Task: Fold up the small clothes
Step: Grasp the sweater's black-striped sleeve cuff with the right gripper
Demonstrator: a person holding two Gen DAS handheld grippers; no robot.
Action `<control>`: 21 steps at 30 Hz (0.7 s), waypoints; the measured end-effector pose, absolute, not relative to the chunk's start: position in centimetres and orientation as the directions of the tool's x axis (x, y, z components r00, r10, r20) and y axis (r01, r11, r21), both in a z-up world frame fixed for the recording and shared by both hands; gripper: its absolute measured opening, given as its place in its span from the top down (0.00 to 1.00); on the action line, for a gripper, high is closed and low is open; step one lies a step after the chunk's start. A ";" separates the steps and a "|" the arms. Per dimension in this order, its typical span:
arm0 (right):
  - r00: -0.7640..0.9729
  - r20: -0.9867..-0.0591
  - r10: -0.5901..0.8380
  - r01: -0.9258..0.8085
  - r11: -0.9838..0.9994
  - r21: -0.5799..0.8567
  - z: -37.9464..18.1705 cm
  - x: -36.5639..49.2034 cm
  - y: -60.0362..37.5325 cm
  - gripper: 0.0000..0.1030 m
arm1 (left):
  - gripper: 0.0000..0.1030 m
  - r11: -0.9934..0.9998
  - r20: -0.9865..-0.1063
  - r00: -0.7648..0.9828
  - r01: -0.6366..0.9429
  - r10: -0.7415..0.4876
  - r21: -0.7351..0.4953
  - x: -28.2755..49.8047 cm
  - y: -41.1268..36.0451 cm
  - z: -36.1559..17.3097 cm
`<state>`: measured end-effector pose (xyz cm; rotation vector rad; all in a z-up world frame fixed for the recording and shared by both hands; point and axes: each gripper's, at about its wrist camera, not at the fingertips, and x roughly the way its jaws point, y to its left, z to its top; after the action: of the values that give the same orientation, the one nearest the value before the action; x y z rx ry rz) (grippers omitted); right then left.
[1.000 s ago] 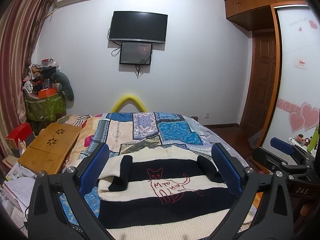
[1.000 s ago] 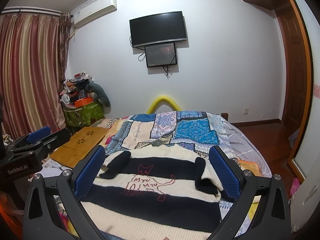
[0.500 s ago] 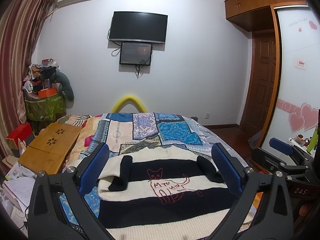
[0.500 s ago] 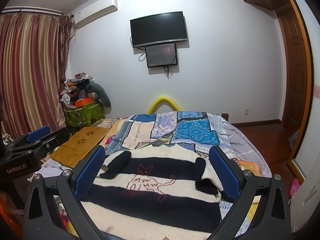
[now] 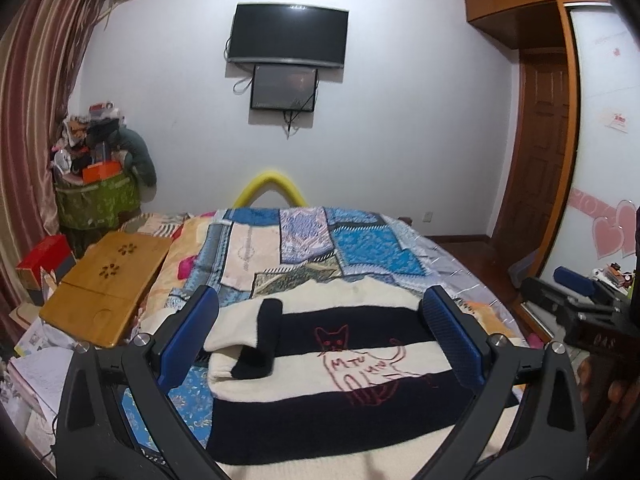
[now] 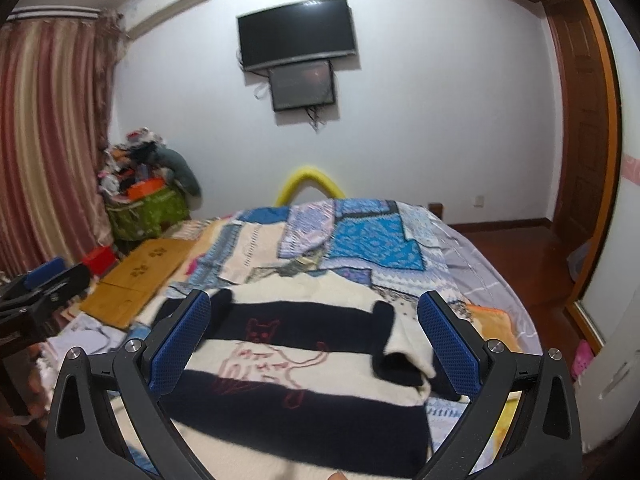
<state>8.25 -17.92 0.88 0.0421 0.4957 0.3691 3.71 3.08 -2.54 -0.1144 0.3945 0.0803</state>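
Hovering, both gaping empty: left tool (image 5: 320, 336) and right tool (image 6: 314, 334), over one striped sweater (image 5: 340, 360) (sleeves folded in) lying on the bed (image 5: 304, 248), one wooden tray (image 5: 108, 276) sitting alongside.

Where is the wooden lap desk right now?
In the left wrist view, the wooden lap desk lies at the left edge of the bed, left of the striped sweater and before the green basket.

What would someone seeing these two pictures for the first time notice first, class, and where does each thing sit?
The black-and-cream striped sweater with a red cat outline lies flat on the patchwork bedspread, both sleeves folded in over its front. Framing it are the blue pads of the open left hand-held gripper and the open right hand-held gripper. High on the far wall hangs a dark television.
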 end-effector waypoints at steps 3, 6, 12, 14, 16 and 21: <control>0.810 -0.485 0.331 -0.317 0.942 0.114 -0.2 10.3 -18.2 0.00 | 0.00 0.983 -0.418 0.904 -0.145 0.086 -0.113 5.3 5.0 -3.7; 0.798 -0.524 0.297 -0.298 0.951 0.084 -1.7 11.9 -18.7 0.00 | 0.00 0.971 -0.455 0.882 -0.201 0.124 -0.126 7.1 7.2 -5.2; 0.728 -0.641 0.244 -0.241 0.966 0.095 -6.1 15.2 -21.0 0.02 | 0.00 0.941 -0.558 0.813 -0.301 0.167 -0.156 10.8 12.3 -9.3; 0.692 -0.681 0.239 -0.225 0.968 0.111 -7.3 16.1 -21.7 0.06 | 0.00 0.931 -0.589 0.788 -0.329 0.179 -0.158 11.9 14.0 -10.8; 0.654 -0.718 0.240 -0.218 0.968 0.126 -8.4 17.0 -22.2 0.09 | 0.00 0.921 -0.630 0.754 -0.358 0.188 -0.154 12.9 15.5 -12.4; 0.579 -0.765 0.281 -0.216 0.958 0.188 -10.7 19.0 -22.6 0.16 | 0.00 0.898 -0.717 0.675 -0.407 0.173 -0.166 14.9 18.8 -16.1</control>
<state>19.00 -22.61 -10.74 0.0768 0.9075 0.2907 14.87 18.81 -16.08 -0.3268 0.7646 0.3325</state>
